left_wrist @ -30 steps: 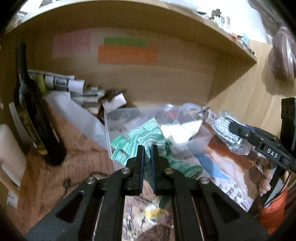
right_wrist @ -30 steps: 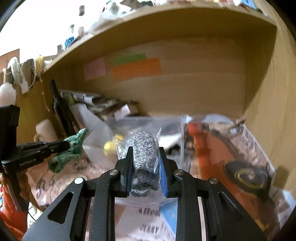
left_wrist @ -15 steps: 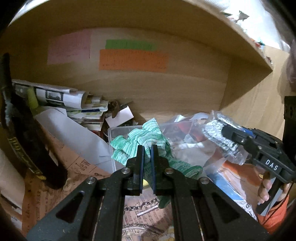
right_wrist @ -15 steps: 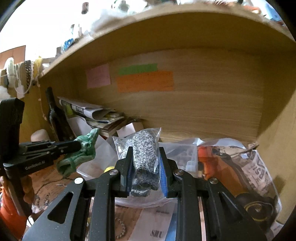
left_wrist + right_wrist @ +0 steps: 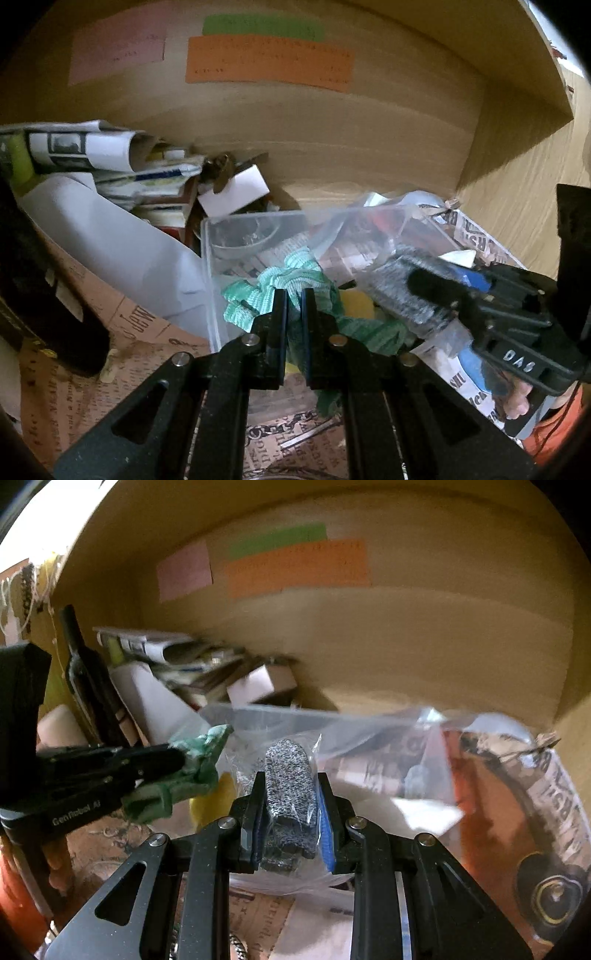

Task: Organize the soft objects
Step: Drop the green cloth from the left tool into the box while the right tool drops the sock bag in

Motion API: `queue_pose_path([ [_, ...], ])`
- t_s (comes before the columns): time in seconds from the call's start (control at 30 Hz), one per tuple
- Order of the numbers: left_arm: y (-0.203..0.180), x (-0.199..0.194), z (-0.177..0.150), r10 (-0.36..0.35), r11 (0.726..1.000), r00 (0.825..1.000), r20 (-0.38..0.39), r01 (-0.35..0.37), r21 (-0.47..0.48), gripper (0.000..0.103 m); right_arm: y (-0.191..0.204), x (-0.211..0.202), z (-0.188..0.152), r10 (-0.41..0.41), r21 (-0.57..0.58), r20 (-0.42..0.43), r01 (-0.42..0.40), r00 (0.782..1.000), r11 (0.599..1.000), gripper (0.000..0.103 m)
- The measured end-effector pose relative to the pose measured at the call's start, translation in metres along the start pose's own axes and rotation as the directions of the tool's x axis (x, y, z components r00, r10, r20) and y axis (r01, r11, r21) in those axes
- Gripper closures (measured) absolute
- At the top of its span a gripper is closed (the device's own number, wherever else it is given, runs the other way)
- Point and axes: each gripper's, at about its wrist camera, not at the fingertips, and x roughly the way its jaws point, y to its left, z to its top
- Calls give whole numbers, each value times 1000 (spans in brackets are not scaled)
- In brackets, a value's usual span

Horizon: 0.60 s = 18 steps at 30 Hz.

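Note:
My left gripper [image 5: 293, 301] is shut on a green knitted cloth [image 5: 291, 275] and holds it over the near edge of a clear plastic bin [image 5: 221, 236]. My right gripper [image 5: 290, 786] is shut on a speckled grey fabric roll in a clear bag [image 5: 288, 775], held just above the bin [image 5: 258, 716]. In the left wrist view the right gripper [image 5: 417, 284] with the bagged roll [image 5: 395, 291] is close on the right. In the right wrist view the left gripper [image 5: 177, 764] and green cloth [image 5: 195, 764] are close on the left.
A dark bottle [image 5: 40, 291] stands at the left. Rolled newspapers and papers [image 5: 92, 151] pile against the wooden back wall. A white card [image 5: 234, 190] lies behind the bin. Newsprint sheets [image 5: 476, 236] cover the shelf floor. Coloured labels [image 5: 266, 62] are on the back wall.
Both grippers have moved forward and closer together toward the clear bin, each still holding its item. The bagged grey roll now sits lower, next to the green cloth.

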Motion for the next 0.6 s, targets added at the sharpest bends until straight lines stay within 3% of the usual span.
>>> queue_pose_path([
  [0.2,-1,0,0,1,1000,1000,-18,-1,0,94,2,6,-1,8,-19,-40,-9,999,1000,77],
  [0.33,-4,-10,-2,-9,1000,1000,-9,9,-3,78,1,3,0,4,-19,-56,-5,998,1000,72],
  [0.47,-8,-27,-4,-10,1000,1000,19,10,2,66,4,-11,2,-26,-40,-19,25,999,999,51],
  [0.53,-10,-38,-5,-11,1000,999,37,11,3,52,7,-24,4,-35,-48,15,36,999,998,42],
  [0.6,-11,-50,-7,-7,1000,998,65,7,-2,40,8,-37,5,-48,-52,47,50,998,997,25],
])
